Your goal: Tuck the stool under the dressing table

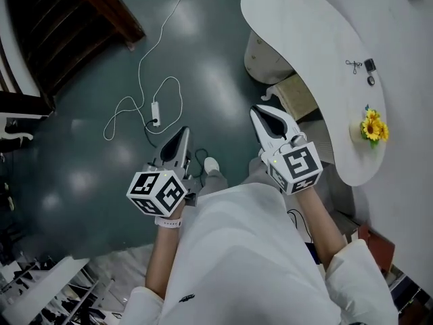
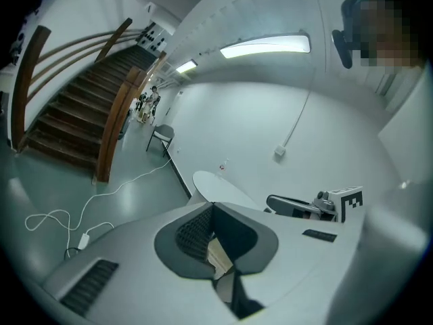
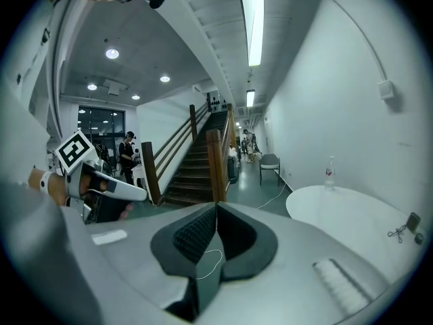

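The white curved dressing table (image 1: 318, 53) stands at the right of the head view. A cream-seated stool (image 1: 298, 97) with a white leg shows partly under its near edge, beside a round pale base (image 1: 260, 56). My right gripper (image 1: 266, 116) is held in the air just left of the stool, shut and empty. My left gripper (image 1: 181, 139) hovers over the green floor further left, also shut with nothing in it. In the left gripper view the pads (image 2: 203, 232) meet and the table top (image 2: 216, 188) lies ahead. In the right gripper view the pads (image 3: 199, 234) meet as well.
Yellow flowers (image 1: 373, 127), scissors (image 1: 353, 65) and a bottle (image 3: 329, 171) sit on the table. A white cable with a power strip (image 1: 155, 110) trails over the floor. A wooden staircase (image 1: 74, 26) rises at the left. A chair (image 2: 161, 137) stands by the far wall.
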A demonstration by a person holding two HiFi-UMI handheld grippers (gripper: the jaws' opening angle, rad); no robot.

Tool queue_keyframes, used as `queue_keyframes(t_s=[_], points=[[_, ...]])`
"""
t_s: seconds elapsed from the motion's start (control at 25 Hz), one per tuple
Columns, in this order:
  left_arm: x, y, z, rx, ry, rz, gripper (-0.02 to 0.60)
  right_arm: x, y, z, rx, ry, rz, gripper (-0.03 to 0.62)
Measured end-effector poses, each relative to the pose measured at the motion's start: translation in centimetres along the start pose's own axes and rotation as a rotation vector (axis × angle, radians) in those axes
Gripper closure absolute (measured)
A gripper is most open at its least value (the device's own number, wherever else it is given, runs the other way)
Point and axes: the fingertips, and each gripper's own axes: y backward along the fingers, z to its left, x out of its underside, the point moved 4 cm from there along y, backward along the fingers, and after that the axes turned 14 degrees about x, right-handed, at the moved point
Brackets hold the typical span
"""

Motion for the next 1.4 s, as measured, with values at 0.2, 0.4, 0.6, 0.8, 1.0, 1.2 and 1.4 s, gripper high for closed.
queue_keyframes(t_s=[0.2,0.4,0.6,0.8,1.0,1.2,1.4], points=[[-2.0,2.1,-0.8,0.024,-0.065,-0.035,0.572,-1.1,1.0,0.3,0.031,-0.006,-0.008,0.579],[-2.7,3.9,-0.7,0.047,-0.086,-0.041,0.572,-1.2,2.0,1.3,0.067,0.002,0.0,0.581],[-2.8,5.1,0.0,0.052,-0.105,-0.027,0.572,-1.2,2.5,2.6,0.104,-0.008,-0.008,0.582],[-3.1,6.0,0.7,0.052,-0.115,-0.023,0.572,-1.6,2.5,3.7,0.122,-0.015,-0.015,0.582],[-2.8,5.6,0.4,0.061,-0.117,-0.029,0.572,-1.1,2.6,3.8,0.123,-0.021,-0.001,0.583],[-2.7,5.2,0.1,0.062,-0.111,-0.033,0.572,-1.2,2.2,3.7,0.111,-0.009,0.009,0.583],[-2.7,5.0,0.0,0.059,-0.108,-0.039,0.572,-1.3,1.8,3.6,0.109,-0.015,0.008,0.583]])
